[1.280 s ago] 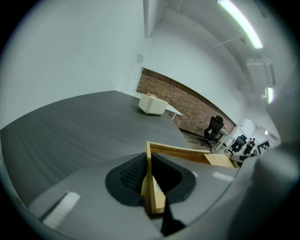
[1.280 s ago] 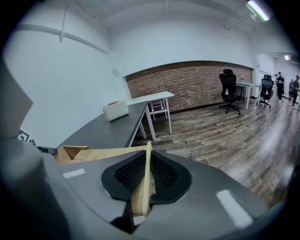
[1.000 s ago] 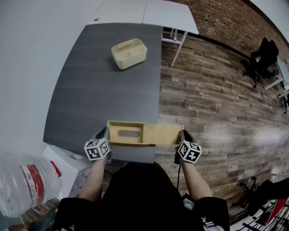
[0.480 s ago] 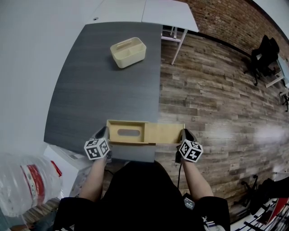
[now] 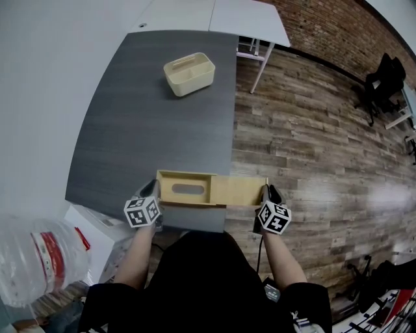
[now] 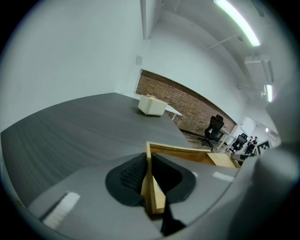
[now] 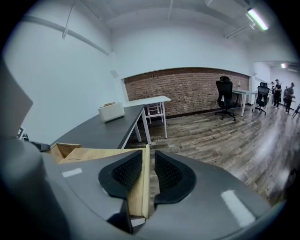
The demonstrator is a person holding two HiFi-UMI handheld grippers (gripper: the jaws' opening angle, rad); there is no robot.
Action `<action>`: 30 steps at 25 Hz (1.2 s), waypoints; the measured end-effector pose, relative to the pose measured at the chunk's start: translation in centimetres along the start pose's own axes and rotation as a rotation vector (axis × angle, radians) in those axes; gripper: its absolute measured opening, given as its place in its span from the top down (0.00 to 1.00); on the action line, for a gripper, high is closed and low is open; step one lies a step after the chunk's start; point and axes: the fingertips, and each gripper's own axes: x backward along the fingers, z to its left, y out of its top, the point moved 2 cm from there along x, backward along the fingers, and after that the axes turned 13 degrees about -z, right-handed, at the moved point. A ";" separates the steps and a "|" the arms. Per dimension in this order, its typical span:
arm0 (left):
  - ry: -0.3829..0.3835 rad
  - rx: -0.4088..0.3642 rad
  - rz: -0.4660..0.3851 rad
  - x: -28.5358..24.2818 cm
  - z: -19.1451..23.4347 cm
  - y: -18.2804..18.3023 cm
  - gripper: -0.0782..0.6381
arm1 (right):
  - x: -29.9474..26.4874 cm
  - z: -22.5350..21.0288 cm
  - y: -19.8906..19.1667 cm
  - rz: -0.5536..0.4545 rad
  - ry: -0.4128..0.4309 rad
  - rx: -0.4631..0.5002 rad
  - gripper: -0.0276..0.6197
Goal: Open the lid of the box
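Box [image 5: 185,190]: lid [image 5: 240,192] slid mostly out, not yet free; my left gripper [image 6: 150,164] clamped its end, right gripper [image 7: 148,157] just opening around lid.

The box [image 5: 185,190] sits on the table [image 5: 149,130], at its near edge by the right corner. The lid [image 5: 244,192] juts from the box's right end, past the table's edge and over the floor [image 5: 312,143]. Well behind the box, on the same table, stands a caddy [image 5: 188,73]. Farther behind is a second table [image 5: 221,13] (touching the first or just beside it, hard to tell). Left of the box and nearer, below table level, is a water jug [image 5: 39,260]. Far right and behind, a chair [image 5: 385,77] stands on the floor.
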 end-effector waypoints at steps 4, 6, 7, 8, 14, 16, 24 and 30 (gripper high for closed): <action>-0.039 0.011 -0.036 -0.1 0.0 0.1 0.85 | 0.5 -0.1 0.9 -0.044 -0.024 0.027 0.77; -0.069 0.023 -0.082 0.0 -0.2 0.8 0.84 | 1.2 -0.2 1.8 -0.087 -0.042 0.032 0.76; -0.083 0.026 -0.110 0.2 -0.3 1.3 0.84 | 1.6 -0.2 2.4 -0.113 -0.051 0.032 0.74; -0.097 0.028 -0.138 0.4 -0.5 2.0 0.83 | 2.1 0.0 2.9 -0.137 -0.056 0.029 0.74; -0.194 0.025 -0.285 3.3 -1.9 5.2 0.81 | 6.8 3.2 4.8 -0.249 -0.031 0.066 0.76; -0.257 0.013 -0.320 4.6 -2.9 5.7 0.81 | 8.8 5.0 4.9 -0.281 -0.002 0.092 0.78; -0.466 -0.063 -0.384 9.7 -6.8 6.1 0.85 | 15.2 11.0 3.7 -0.337 0.137 0.100 0.89; -0.520 -0.091 -0.405 12.2 -8.3 5.7 0.88 | 17.8 12.8 3.7 -0.361 0.234 0.134 0.94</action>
